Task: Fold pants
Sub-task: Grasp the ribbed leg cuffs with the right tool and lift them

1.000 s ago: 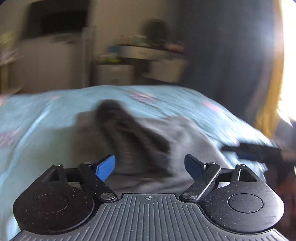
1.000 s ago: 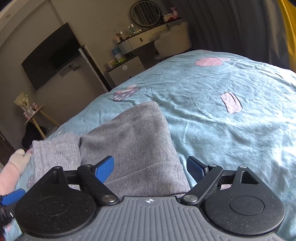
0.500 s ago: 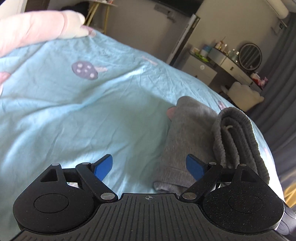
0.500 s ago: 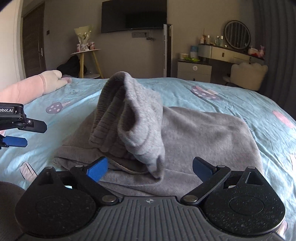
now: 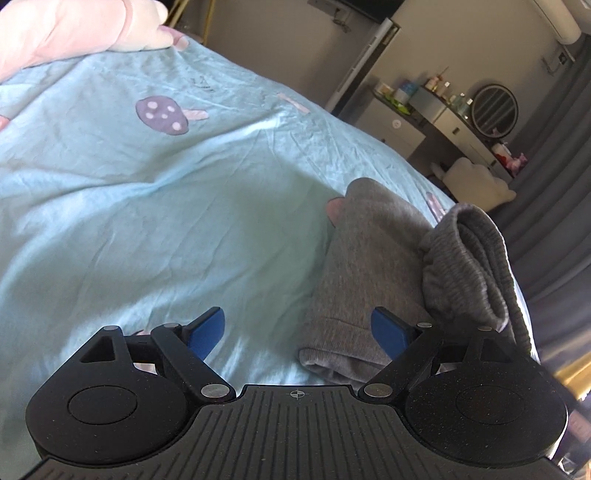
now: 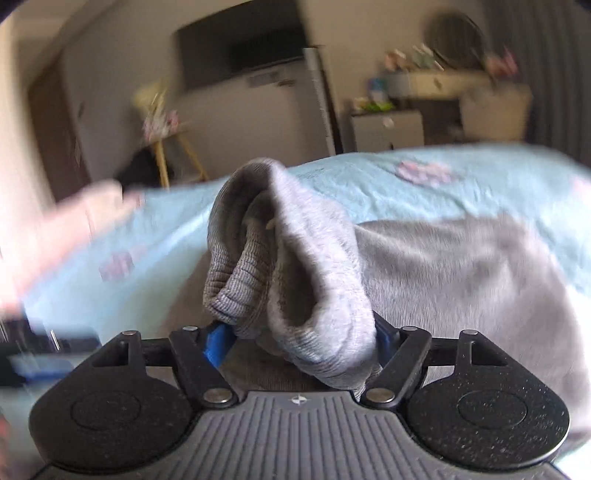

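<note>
Grey sweatpants (image 5: 364, 273) lie folded on the light blue bed sheet (image 5: 155, 221), right of centre in the left wrist view. Their ribbed waistband (image 5: 469, 258) stands bunched up at the right. My left gripper (image 5: 297, 328) is open and empty, low over the sheet at the pants' near left corner. In the right wrist view my right gripper (image 6: 295, 339) is shut on the ribbed waistband (image 6: 277, 251), which bulges up between the fingers. The rest of the pants (image 6: 461, 280) spreads to the right.
A pink plush pillow (image 5: 74, 29) lies at the bed's far left. Beyond the bed are a dresser with a round mirror (image 5: 495, 107), a white chair (image 5: 476, 181), a wall TV (image 6: 243, 51) and a small stool (image 6: 166, 140). Dark curtains (image 5: 554, 203) hang at the right.
My right gripper has closed on the bunched waistband, which stood loose between its open fingers half a second ago. My left gripper swung left earlier, then eased a little closer to the sheet.
</note>
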`<state>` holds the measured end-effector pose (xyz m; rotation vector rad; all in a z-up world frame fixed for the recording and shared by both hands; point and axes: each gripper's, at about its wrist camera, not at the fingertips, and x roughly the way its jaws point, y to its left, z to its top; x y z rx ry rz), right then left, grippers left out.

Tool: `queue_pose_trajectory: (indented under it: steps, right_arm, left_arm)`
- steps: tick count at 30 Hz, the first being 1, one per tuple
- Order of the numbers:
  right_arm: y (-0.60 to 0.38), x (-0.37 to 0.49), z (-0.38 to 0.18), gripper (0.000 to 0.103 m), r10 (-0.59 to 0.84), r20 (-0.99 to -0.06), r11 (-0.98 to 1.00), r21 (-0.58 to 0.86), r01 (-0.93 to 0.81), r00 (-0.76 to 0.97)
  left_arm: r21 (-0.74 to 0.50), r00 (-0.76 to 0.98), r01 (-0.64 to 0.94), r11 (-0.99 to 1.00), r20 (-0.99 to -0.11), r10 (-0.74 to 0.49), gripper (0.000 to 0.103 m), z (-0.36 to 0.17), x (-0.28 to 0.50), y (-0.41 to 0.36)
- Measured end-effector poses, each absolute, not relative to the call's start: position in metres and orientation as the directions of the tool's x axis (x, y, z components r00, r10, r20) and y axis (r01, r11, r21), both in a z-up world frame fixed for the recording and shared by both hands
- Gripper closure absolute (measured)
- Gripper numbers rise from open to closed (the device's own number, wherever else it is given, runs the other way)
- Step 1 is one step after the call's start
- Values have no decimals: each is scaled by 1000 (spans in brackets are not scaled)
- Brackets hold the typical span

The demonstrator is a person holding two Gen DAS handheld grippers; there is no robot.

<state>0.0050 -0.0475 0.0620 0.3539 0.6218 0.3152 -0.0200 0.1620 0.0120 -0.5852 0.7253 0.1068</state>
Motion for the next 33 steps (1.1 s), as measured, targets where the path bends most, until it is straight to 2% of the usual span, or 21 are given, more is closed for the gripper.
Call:
queue_pose_trajectory:
  steps: [3, 6, 8, 10, 20, 21, 22, 23, 26, 33]
  right_arm:
    - [-80, 6, 59, 32, 374, -481, 810, 585, -27, 793]
    - [-103, 3, 55, 31, 304, -487, 753, 649, 106, 819]
    - [-111, 6, 46, 22, 321, -511, 737, 663, 128, 798]
    - [-116, 11, 36, 18, 351, -540, 727, 672, 141, 765]
    - [-116, 42, 21, 17, 421, -543, 647, 741, 179, 726]
    - [-116, 46, 21, 18, 435, -548, 645, 743, 178, 715]
    - [-114, 48, 23, 30, 428, -563, 660, 729, 182, 707]
    - [-110, 53, 28, 58, 417, -594, 692, 698, 183, 688]
    - [-103, 54, 48, 62, 414, -594, 736, 664, 130, 690]
    - [-91, 36, 129, 63, 461, -404, 725, 685, -73, 790]
  left_arm:
    - [-472, 753, -282, 835, -649, -113, 12, 12, -21, 162]
    - [-463, 756, -270, 844, -645, -112, 12, 14, -21, 160]
    - [-459, 753, -258, 850, -647, -121, 12, 14, -20, 157]
    - [-458, 748, -251, 853, -651, -130, 12, 14, -19, 155]
    - [-406, 718, -219, 887, -683, -135, 12, 15, -14, 144]
    - [-401, 715, -210, 892, -685, -139, 12, 15, -13, 142]
    - [-395, 710, -199, 897, -689, -146, 12, 15, -13, 140]
    - [-388, 705, -183, 903, -692, -155, 12, 16, -13, 136]
    - [-355, 686, -97, 930, -701, -196, 12, 19, -14, 121]
    - [-173, 623, 70, 982, -762, -179, 12, 20, -2, 71]
